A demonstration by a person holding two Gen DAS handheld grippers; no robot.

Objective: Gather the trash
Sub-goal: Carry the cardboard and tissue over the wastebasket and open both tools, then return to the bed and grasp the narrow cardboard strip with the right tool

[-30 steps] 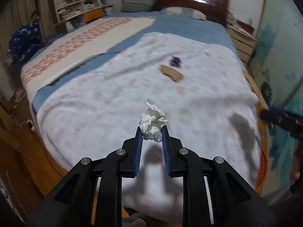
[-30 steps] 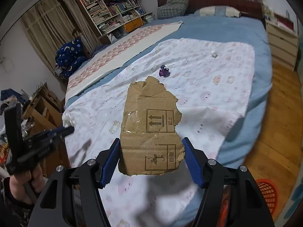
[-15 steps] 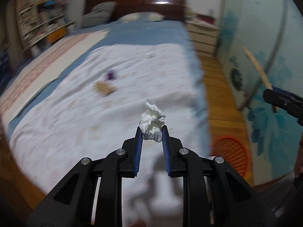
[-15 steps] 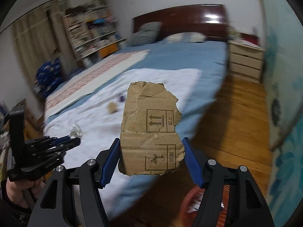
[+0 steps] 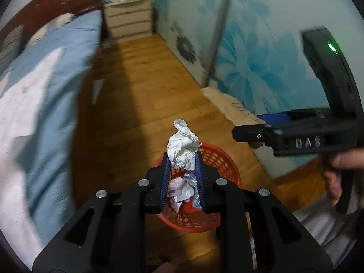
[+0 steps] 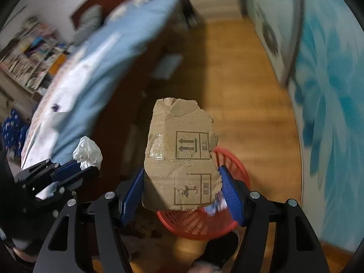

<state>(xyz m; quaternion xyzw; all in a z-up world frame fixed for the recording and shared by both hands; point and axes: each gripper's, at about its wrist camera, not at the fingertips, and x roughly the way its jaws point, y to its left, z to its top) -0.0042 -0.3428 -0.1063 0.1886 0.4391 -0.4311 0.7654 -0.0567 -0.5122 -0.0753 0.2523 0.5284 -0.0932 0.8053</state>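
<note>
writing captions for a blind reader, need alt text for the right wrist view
The right claw grips a torn cardboard piece above a red basket on a wood floor. At left, the left claw holds a white tissue; a blurred bed lies behind.

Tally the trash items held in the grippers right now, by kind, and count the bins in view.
Crumpled white tissue, in the left gripper: 1
Torn cardboard piece, in the right gripper: 1
Red basket, on the floor below both: 1
Total: 3
</note>
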